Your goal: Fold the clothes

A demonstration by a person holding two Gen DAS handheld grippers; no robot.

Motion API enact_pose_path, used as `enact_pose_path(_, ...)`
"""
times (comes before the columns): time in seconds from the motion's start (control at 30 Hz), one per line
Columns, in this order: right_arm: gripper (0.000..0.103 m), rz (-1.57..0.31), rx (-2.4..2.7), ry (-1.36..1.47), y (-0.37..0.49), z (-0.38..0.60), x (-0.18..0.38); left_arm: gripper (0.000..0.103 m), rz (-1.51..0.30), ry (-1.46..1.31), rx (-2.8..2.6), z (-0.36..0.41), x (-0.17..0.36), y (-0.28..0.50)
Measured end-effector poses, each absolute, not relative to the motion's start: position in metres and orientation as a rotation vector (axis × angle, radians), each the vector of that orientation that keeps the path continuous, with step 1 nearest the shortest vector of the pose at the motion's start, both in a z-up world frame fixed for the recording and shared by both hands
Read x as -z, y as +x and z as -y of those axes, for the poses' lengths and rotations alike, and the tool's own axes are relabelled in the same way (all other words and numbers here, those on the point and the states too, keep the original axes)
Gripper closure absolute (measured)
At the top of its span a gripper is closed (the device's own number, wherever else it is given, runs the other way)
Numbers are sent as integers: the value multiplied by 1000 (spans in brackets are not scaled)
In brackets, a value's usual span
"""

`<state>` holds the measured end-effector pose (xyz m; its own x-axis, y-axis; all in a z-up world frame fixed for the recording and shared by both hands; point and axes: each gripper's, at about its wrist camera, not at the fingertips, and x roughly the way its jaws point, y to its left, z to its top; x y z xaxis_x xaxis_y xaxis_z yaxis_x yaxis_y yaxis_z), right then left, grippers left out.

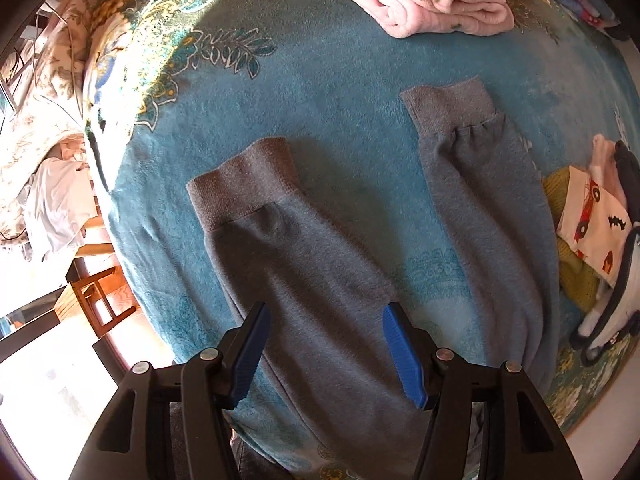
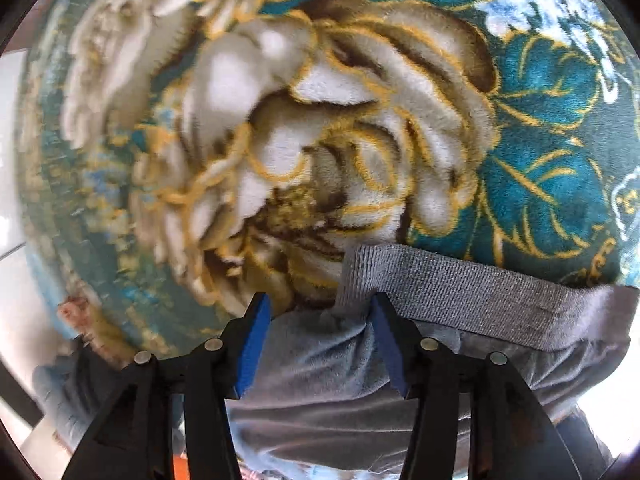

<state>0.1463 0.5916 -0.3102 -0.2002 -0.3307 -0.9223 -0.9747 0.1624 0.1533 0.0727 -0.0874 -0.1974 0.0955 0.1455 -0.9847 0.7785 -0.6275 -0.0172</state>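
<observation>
Grey fleece trousers (image 1: 320, 264) lie flat on a teal flowered blanket (image 1: 320, 92), both legs spread apart, with the ribbed cuffs (image 1: 240, 184) far from the camera. The left hand-held gripper (image 1: 324, 352) is spread wide above the left leg. The right hand-held gripper (image 2: 318, 344) is also spread, over the ribbed waistband (image 2: 460, 296). A pink folded towel (image 1: 440, 4) lies further off. No writing can be read.
</observation>
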Motion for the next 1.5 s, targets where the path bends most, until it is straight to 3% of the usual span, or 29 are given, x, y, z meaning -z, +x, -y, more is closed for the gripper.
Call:
enact_pose_path(0.13,53,-1547,-1022,-1338,130,-586,309,40,-900,1864,1560,82,200,61)
enact_pose_path(0.17,56,-1523,-1022,-1349,128,-583,307,40,-899,1871,1558,79,203,58)
enact_pose_path(0.23,76,-1490,-1022,-1369,130,-580,306,40,-897,1884,1556,75,209,50)
enact_pose_path(0.27,80,-1477,-1023,-1378,132,-579,306,40,-896,1891,1555,73,212,47)
enact_pose_path(0.5,93,-1527,-1171,-1348,137,-593,292,40,-891,1941,1557,55,233,22)
enact_pose_path(0.77,93,-1505,-1254,-1257,128,-599,277,39,-913,1927,1600,61,240,-1)
enact_pose_path(1.0,77,-1502,-1366,-1150,151,-584,247,39,-995,1814,1649,101,253,-26)
enact_pose_path(1.2,74,-1393,-1506,-1231,160,-570,196,39,-1042,1759,1669,127,283,-44)
enact_pose_path(1.27,73,-1373,-1503,-1264,173,-559,185,44,-1072,1763,1670,130,292,-49)
enact_pose_path(1.33,73,-1371,-1478,-1274,169,-557,189,60,-1133,1763,1672,132,299,-52)
enact_pose_path(1.37,73,-1377,-1457,-1277,173,-552,190,82,-1165,1764,1671,132,302,-54)
enact_pose_path(1.5,73,-1400,-1405,-1281,184,-531,191,96,-1137,1731,1694,139,294,-63)
